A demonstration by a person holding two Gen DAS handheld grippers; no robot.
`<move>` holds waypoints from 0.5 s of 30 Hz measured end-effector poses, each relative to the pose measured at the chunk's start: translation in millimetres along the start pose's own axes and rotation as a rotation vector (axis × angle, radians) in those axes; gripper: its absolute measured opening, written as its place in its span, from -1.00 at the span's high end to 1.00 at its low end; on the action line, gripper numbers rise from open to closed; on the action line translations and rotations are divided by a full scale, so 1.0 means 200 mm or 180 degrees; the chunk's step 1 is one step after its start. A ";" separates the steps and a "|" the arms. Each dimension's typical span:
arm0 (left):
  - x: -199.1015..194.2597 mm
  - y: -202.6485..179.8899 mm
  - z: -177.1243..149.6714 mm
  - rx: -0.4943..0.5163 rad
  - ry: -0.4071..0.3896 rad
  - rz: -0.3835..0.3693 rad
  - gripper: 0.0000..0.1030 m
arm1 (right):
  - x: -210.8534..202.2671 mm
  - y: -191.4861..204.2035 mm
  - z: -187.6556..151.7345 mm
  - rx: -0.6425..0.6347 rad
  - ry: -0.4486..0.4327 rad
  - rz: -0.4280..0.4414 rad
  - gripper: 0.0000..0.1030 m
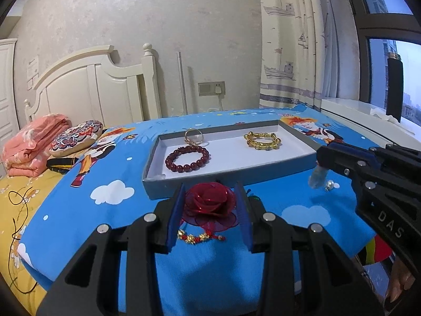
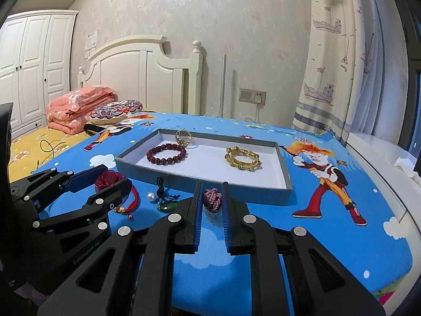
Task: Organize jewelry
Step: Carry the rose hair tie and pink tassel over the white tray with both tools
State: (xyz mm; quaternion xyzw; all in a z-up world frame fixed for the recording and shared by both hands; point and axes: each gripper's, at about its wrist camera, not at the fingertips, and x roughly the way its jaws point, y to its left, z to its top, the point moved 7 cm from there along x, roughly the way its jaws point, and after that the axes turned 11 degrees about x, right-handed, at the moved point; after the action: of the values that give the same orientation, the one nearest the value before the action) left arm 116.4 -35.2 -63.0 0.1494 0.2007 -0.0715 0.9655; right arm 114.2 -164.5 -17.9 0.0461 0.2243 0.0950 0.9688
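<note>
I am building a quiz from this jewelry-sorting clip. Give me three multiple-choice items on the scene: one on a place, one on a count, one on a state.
1. Where does the gold bangle lie?
A. in the tray's right part
B. on the blue sheet
C. on the pillow

2. How many pieces lie in the grey tray?
A. one
B. three
C. five

3. How does the left gripper stand to the red rose ornament?
A. far off it
B. its open fingers on either side of it, on the sheet
C. holding it above the tray

Key: 1 A, it rests on the white floor at the right. 2 B, bangle, red bead bracelet and gold rings. 3 B, the rose sits between the pads.
</note>
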 end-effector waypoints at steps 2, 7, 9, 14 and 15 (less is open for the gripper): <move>0.01 0.01 0.01 -0.0012 0.0005 0.0025 0.28 | 0.01 0.00 0.01 -0.0010 -0.0009 -0.0004 0.73; 0.05 0.05 0.05 -0.0070 0.0035 0.0087 0.28 | 0.05 0.01 0.03 -0.0013 -0.0004 -0.0010 0.73; 0.06 0.07 0.07 -0.0106 0.0039 0.0106 0.28 | 0.06 0.00 0.05 0.0000 -0.0004 -0.0011 0.73; 0.10 0.11 0.13 -0.0177 0.0023 0.0133 0.28 | 0.10 -0.02 0.10 0.0017 -0.0030 -0.0035 0.73; 0.11 0.12 0.15 -0.0194 0.0020 0.0132 0.28 | 0.11 -0.02 0.11 0.0018 -0.0038 -0.0042 0.73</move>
State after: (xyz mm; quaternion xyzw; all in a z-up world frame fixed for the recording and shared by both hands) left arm 151.5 -24.6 -39.8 0.1242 0.2027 -0.0449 0.9703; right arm 145.0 -165.7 -8.2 0.0479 0.2192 0.0878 0.9706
